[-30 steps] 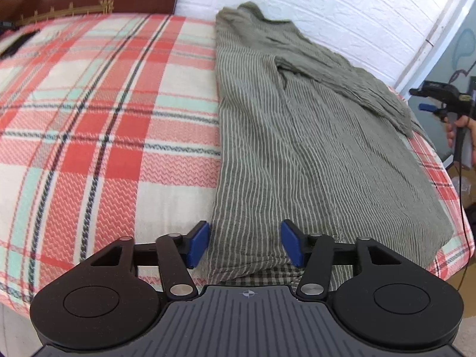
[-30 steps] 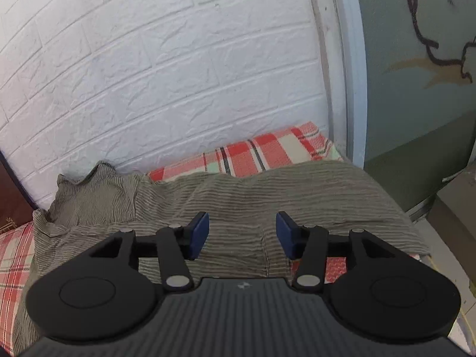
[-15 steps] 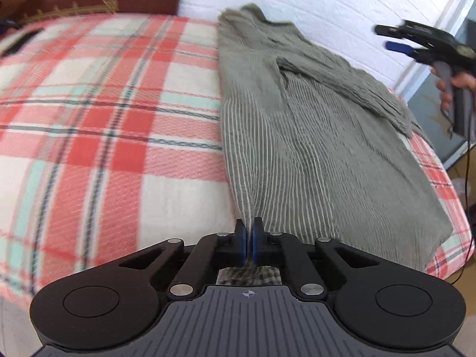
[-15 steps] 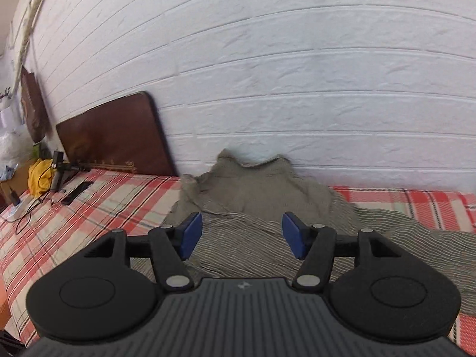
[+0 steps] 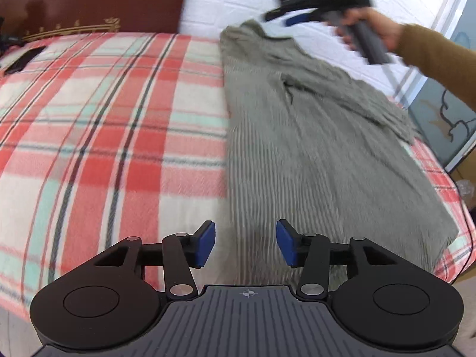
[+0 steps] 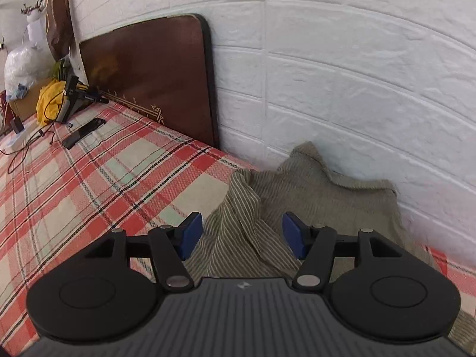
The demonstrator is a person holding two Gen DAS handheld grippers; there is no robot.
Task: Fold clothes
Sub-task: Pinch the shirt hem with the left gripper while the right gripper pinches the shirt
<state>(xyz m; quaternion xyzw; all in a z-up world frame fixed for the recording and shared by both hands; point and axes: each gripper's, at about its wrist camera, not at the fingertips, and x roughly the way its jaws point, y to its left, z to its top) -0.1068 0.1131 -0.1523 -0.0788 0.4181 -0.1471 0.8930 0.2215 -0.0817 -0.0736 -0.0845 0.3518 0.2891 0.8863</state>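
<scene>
On the bed (image 5: 119, 136), right half, the shirt (image 5: 312, 154) lies lengthwise, collar end against the wall (image 6: 357, 89), hem toward the near edge. It looks folded once along its length: straight left edge, one sleeve (image 5: 351, 95) laid across the top. So the first fold seems done; judging by shape, a crosswise fold or two is left, hem up to collar or the reverse.

Left gripper (image 5: 245, 244) hangs low over the hem at the shirt's left edge, jaws opening, cloth below the pads, nothing pinched. Right gripper (image 6: 242, 233) is released too, jaws apart, above the collar (image 6: 309, 175) area by the wall, not touching cloth as far as I can tell. In the left view it shows blurred over the collar, in a hand (image 5: 374, 29) with a brown sleeve.

Versus earlier frames: half a second back the left jaws were clenched on the hem edge, now they have let go, and the hem lies flat. A second back the right gripper was off the bed's right side by the door frame, aimed at the shirt's right edge; it has swung across to the collar end, headboard (image 6: 148, 80) now in its view. Shirt itself barely shifted.
</scene>
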